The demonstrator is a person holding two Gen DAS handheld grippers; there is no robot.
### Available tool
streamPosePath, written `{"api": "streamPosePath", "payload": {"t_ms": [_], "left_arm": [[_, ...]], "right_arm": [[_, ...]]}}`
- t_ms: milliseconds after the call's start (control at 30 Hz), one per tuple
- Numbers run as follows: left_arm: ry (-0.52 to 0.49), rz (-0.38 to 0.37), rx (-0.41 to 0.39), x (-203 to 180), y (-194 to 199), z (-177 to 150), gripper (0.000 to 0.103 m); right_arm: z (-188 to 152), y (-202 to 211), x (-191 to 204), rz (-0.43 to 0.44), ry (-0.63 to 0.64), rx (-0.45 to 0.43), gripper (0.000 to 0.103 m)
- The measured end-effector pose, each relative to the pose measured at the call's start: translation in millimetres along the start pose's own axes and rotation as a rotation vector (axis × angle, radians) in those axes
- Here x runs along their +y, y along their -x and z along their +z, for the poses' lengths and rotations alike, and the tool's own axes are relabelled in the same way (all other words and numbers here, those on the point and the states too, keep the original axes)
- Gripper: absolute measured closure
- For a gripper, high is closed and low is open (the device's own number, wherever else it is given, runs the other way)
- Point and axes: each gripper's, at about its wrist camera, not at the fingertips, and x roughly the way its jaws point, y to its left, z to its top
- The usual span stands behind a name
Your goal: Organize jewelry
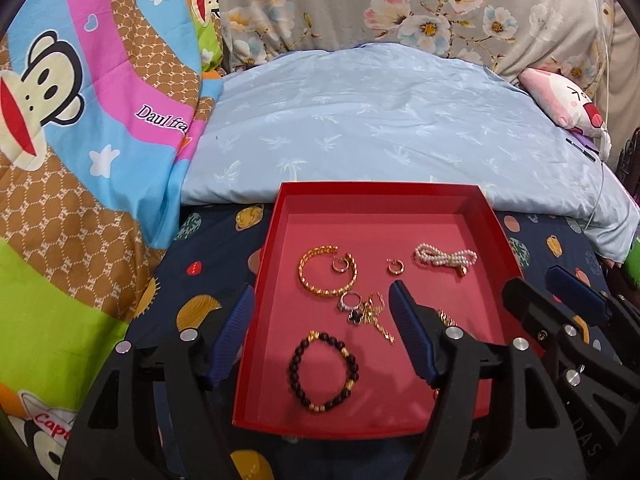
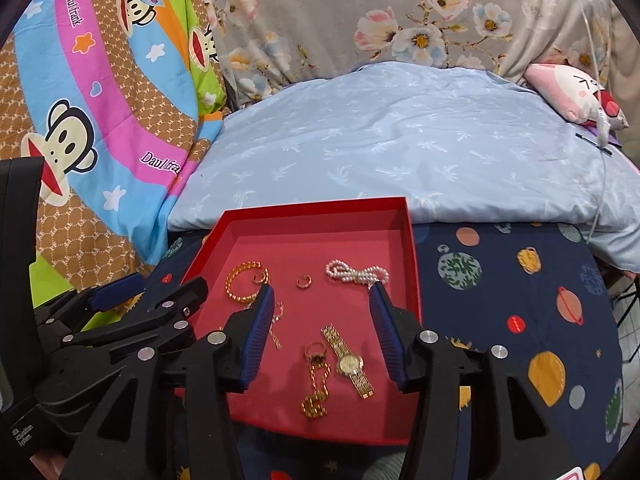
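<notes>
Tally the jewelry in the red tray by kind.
Bracelets: 3 (gold bangle, pearl strand, dark beads)
Hoop earrings: 2
Silver ring: 1
Chains: 2 (clover chain, gold chain)
Watch: 1
Total: 9

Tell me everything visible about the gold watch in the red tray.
The gold watch lies flat on the floor of the red tray, near its right wall and front edge. It has a round pale dial in a gold case and a metal link band stretched out straight, running diagonally. It sits below and between the right tongs' open fingers, untouched. A gold chain lies just beside it, apparently not touching.
</notes>
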Motion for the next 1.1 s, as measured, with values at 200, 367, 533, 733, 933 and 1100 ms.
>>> {"api": "streamPosePath", "payload": {"t_ms": [200, 367, 533, 733, 933, 1100], "left_arm": [[0.004, 0.004, 0.003, -0.4, 21.1, -23.3, 0.024], [-0.009, 0.026, 0.012, -6.3, 31.3, -48.2, 0.021], [-0.017, 0.039, 0.028, -9.9, 34.8, -70.8, 0.021], [-0.01, 0.066, 0.04, -8.7, 30.7, -91.9, 0.018], [0.006, 0.078, 0.084, -4.3, 11.0, -110.5, 0.013], [0.006, 0.082, 0.104, -4.8, -3.9, -119.8, 0.013]], "right_arm": [[-24.8, 26.8, -8.1, -0.047, -0.037, -0.014, 0.036], [-49.5, 40.3, -11.6, -0.084, -0.049, -0.002, 0.034], [-71.0, 47.3, -13.0, -0.114, -0.045, 0.01, 0.032], [-92.4, 43.9, -12.6, -0.138, -0.037, 0.029, 0.03], [-109.3, 27.4, -13.5, -0.161, -0.021, 0.066, 0.029], [-118.0, 13.2, -15.4, -0.186, -0.007, 0.087, 0.029]]}}
